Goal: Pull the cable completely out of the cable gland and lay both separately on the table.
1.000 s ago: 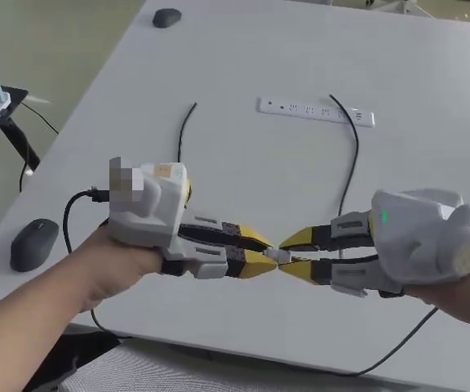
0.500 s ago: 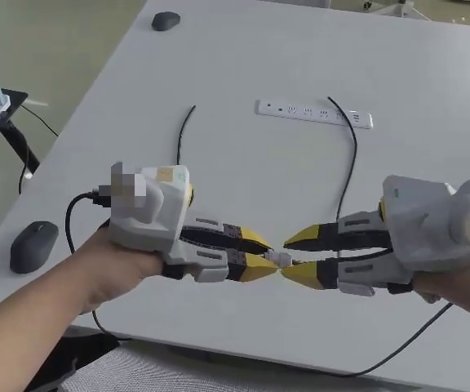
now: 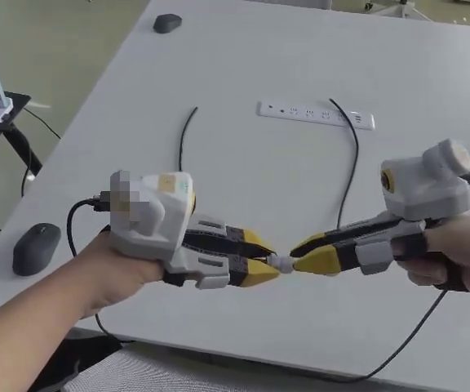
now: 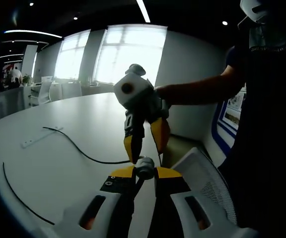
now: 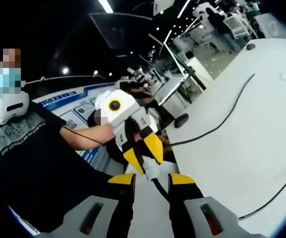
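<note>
Above the near edge of the white worktop point(image 3: 243, 188), the two claws met tip to tip, both lifted clear of the surface. The left claw point(image 3: 266, 261), held in the left hand point(image 3: 108, 269), was clenched on the small pale gland point(image 3: 282, 262), which sat pinched between its yellow tips. The right claw point(image 3: 297, 251), held in the right hand point(image 3: 447, 249), pointed back at it and was rolled onto its side, with its tips right at the gland.

In the right gripper view, a short black cable point(image 5: 158, 187) ran from the gland down between that claw's own jaws. Those jaws stood apart, wider than the cable, so the right claw was released, not clamped. The cable was in the gland and neither piece lay on the worktop.

Farther back on the worktop lay a white power strip point(image 3: 317, 113) with its black cord point(image 3: 351, 163) trailing toward the person. Left of the strip was a loose black wire point(image 3: 184, 135). One mouse point(image 3: 35, 247) lay near the left edge and another point(image 3: 167, 22) at the far end.
</note>
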